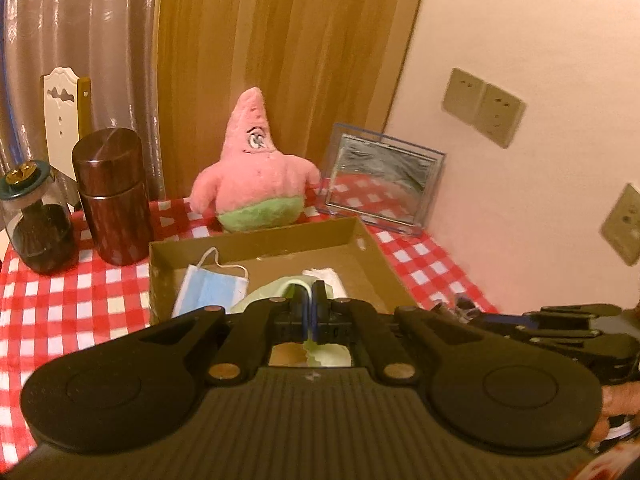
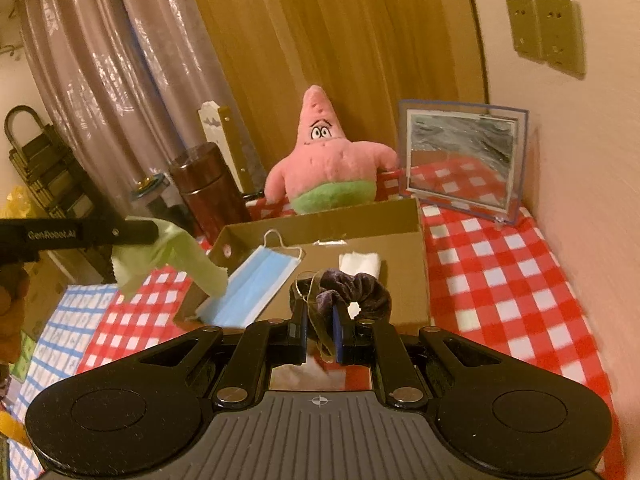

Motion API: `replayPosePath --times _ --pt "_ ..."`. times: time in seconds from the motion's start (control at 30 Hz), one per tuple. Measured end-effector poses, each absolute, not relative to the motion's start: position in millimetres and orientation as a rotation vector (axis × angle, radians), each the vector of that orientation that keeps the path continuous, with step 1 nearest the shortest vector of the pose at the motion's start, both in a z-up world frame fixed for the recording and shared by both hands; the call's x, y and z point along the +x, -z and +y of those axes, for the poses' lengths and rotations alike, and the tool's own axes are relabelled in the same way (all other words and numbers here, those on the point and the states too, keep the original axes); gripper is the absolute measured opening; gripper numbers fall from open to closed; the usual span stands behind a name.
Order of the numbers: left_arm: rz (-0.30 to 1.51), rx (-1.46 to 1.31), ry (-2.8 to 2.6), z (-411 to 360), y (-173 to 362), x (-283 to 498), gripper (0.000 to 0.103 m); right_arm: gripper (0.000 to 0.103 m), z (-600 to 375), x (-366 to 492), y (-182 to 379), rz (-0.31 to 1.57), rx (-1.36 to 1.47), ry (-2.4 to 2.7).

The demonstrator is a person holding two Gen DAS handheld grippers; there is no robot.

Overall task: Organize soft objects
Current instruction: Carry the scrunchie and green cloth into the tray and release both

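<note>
While both tools [image 1: 308, 300] [image 2: 320, 320] grip loads, left pale green cloth [image 2: 176, 256], right dark purple velvet scrunchie [image 2: 356, 288], open brown cardboard box [image 2: 404, 236] lies directly ahead, right tool nearer.

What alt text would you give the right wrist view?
The right gripper is shut on a dark purple scrunchie at the near edge of a cardboard box holding a blue face mask. At left, the left gripper holds a pale green cloth; a pink starfish plush stands behind.
</note>
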State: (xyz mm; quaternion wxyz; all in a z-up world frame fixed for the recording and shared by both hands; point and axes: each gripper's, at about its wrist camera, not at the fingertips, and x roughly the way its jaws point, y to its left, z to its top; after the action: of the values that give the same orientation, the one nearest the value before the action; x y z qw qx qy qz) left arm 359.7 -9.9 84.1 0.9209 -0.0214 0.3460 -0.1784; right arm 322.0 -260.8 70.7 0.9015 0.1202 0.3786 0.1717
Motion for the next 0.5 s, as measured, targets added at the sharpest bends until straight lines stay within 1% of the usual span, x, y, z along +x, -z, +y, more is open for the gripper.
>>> replayPosePath --times 0.37,0.4,0.47,0.5 --pt "0.779 -0.015 0.301 -1 -34 430 0.001 0.012 -240 394 -42 0.815 0.262 -0.374" --pt "0.788 -0.017 0.288 0 -29 435 0.003 0.012 -238 398 -39 0.819 0.266 -0.376" --pt "0.802 -0.018 0.261 2 -22 441 0.015 0.012 -233 405 -35 0.826 0.269 -0.38" --pt "0.808 -0.018 0.252 3 -19 444 0.024 0.012 -231 407 -33 0.829 0.269 -0.382"
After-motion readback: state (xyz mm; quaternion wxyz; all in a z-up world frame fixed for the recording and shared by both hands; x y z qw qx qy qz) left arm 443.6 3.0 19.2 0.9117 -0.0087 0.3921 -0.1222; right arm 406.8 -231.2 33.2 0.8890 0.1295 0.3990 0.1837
